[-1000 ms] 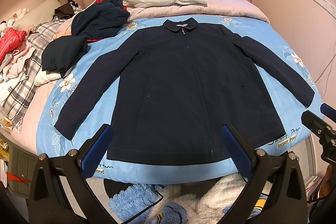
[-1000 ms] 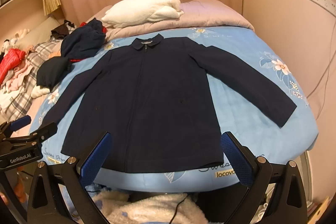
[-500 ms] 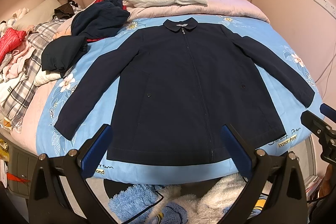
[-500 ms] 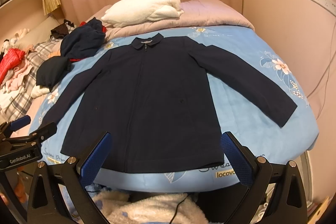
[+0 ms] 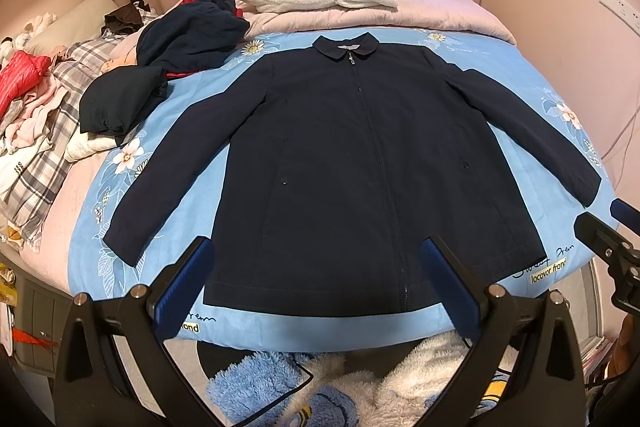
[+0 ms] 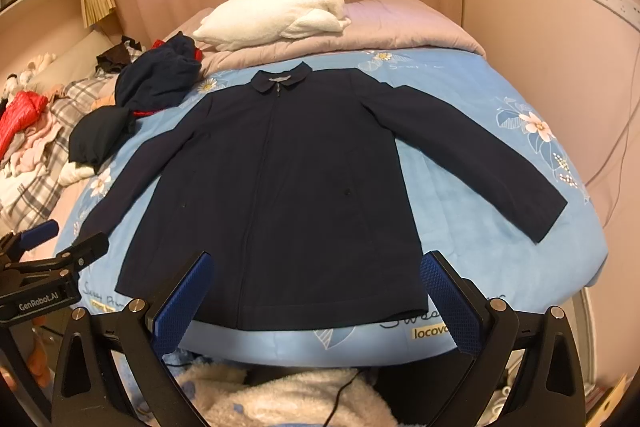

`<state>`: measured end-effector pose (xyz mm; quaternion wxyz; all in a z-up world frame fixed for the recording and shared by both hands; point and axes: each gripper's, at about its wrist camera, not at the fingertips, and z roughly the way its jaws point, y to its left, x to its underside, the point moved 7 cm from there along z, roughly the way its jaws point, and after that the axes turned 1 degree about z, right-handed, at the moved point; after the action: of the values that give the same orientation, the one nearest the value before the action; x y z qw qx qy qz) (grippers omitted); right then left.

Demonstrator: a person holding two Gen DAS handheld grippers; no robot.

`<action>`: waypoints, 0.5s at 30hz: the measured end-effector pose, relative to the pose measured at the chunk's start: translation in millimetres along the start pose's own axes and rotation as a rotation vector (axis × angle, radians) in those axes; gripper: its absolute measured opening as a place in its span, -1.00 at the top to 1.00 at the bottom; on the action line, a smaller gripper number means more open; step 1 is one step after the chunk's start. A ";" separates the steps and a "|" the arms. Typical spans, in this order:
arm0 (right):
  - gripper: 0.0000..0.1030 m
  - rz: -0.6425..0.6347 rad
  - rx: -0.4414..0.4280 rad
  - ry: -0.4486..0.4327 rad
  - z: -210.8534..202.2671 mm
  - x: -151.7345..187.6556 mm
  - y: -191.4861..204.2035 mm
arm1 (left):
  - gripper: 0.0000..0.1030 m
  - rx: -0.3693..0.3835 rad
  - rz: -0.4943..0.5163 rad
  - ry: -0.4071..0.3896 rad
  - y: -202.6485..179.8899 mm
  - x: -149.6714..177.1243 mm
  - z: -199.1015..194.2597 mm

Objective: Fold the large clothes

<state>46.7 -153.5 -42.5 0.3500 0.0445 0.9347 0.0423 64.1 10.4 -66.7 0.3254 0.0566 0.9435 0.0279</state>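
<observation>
- Bedroom, blue floral bedspread (image 5: 132,187); pink curtains far.
- One navy jacket (image 5: 360,155) laid flat at centre, zipped, both sleeves splayed – judged ready for folding.
- Two grippers – left gripper (image 5: 316,287) and right gripper (image 6: 316,295) – poised off near hem, fingers spread, holding nothing.
- One dark clothes heap (image 5: 160,67) far left.

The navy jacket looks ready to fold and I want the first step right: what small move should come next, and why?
Probably bring the left gripper to the cuff of the sleeve on its side, to fold it across the body. The navy jacket lies flat, zipped, both sleeves spread on the blue blanket. Both grippers, the right gripper too, are open, empty and short of the hem.
</observation>
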 end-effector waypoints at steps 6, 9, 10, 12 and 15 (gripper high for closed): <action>-0.98 0.027 -0.113 -0.038 4.9 -2.1 -1.6 | -0.99 0.058 -0.043 -0.008 2.5 -2.0 6.6; -0.98 0.154 -0.350 -0.102 12.0 -4.4 -17.6 | -0.99 0.238 -0.143 -0.019 6.6 -2.9 16.8; -0.98 0.209 -0.392 -0.119 16.7 -3.9 -26.9 | -0.99 0.329 -0.213 -0.027 12.2 -3.2 24.8; -0.98 0.368 -0.435 -0.110 41.3 2.8 -61.1 | -0.99 0.402 -0.283 -0.028 18.4 -5.3 38.6; -0.98 0.520 -0.408 -0.014 88.0 20.5 -109.1 | -0.99 0.529 -0.368 -0.025 28.6 -6.5 68.2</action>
<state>83.4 -255.3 -133.9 0.3358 0.2109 0.8619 0.3161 113.9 39.0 -113.8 0.3105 -0.0318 0.9084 -0.2782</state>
